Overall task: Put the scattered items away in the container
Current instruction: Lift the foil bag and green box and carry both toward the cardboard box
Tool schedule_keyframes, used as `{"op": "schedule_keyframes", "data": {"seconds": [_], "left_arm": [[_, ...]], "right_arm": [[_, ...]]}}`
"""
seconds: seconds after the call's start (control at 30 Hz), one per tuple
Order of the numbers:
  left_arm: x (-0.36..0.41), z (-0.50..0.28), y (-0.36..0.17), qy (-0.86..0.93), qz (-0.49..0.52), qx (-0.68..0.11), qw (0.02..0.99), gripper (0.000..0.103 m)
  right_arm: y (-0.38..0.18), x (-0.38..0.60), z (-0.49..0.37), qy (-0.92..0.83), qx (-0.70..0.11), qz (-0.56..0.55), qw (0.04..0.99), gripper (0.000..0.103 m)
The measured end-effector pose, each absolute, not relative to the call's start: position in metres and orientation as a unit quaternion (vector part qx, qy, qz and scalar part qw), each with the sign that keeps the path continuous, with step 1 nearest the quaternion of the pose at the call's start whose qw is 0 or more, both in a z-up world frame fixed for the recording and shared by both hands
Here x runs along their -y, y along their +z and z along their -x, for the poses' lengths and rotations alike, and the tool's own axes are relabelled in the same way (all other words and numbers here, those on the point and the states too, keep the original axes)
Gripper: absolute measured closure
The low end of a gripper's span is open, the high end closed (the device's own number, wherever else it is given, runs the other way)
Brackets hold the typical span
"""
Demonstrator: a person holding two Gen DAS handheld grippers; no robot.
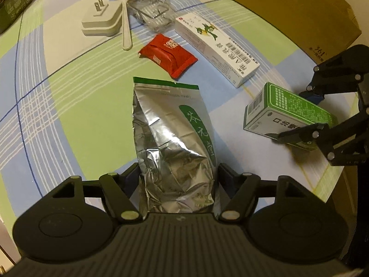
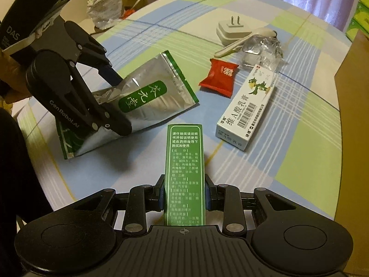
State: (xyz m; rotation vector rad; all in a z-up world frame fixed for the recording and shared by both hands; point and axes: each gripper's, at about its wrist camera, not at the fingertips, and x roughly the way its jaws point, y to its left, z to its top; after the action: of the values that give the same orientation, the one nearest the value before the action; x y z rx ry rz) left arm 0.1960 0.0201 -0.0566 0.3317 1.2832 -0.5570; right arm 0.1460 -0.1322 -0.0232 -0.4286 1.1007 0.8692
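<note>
- My left gripper [image 1: 178, 180] was clenched on the lower end of the silver foil pouch [image 1: 171, 138], one finger pressing each side; the pouch's green-edged top pointed away from me over the checked tablecloth [image 1: 69, 106].
- From the right wrist view, that pouch was tilted, its far end up off the cloth and its bottom corner near the table surface.
- My right gripper [image 2: 184, 194] was grasping the green medicine box [image 2: 184, 168] by its two long sides, the printed green face turned up toward the camera.
- In the left wrist view the same box sat in those fingers off to the right, near the table's edge.
- The cardboard container [image 1: 288, 7] stood at the far right of the table, just behind the long white ointment box [image 1: 216, 48].
- The ointment box lay flat, beside the red snack packet [image 1: 168, 55].
- Farther off, a white plug adapter [image 1: 101, 20] lay with its prongs up, a white plastic spoon [image 1: 125, 16] resting against it.
- A clear plastic piece [image 1: 150, 11] lay just beside the spoon; I could not tell what it was.
- A dark green box [image 1: 13, 2] sat at the far left corner.
</note>
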Motion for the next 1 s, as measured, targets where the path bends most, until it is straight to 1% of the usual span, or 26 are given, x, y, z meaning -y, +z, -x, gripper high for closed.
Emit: {"op": "schedule_keyframes", "data": {"seconds": [0.07, 0.13, 0.27, 0.37, 0.67, 1.0], "left_arm": [[-0.018, -0.198, -0.059, -0.255, -0.157, -0.589, 0.751, 0.033], [-0.016, -0.198, -0.059, -0.254, -0.163, -0.588, 0.750, 0.033], [-0.013, -0.197, -0.056, -0.255, -0.175, -0.586, 0.749, 0.048], [-0.011, -0.191, -0.050, -0.256, -0.187, -0.582, 0.749, 0.050], [0.000, -0.174, -0.027, -0.262, -0.207, -0.571, 0.750, 0.051], [0.037, -0.162, 0.002, -0.285, -0.224, -0.561, 0.744, 0.051]], "right_arm": [[-0.026, 0.128, -0.145, 0.396, -0.502, 0.206, 0.741, 0.069], [-0.028, 0.125, -0.143, 0.396, -0.499, 0.215, 0.741, 0.070], [-0.028, 0.129, -0.142, 0.392, -0.498, 0.211, 0.744, 0.070], [-0.022, 0.135, -0.139, 0.390, -0.493, 0.204, 0.750, 0.070], [0.007, 0.157, -0.130, 0.371, -0.477, 0.180, 0.776, 0.070], [0.046, 0.196, -0.121, 0.344, -0.453, 0.145, 0.810, 0.070]]}}
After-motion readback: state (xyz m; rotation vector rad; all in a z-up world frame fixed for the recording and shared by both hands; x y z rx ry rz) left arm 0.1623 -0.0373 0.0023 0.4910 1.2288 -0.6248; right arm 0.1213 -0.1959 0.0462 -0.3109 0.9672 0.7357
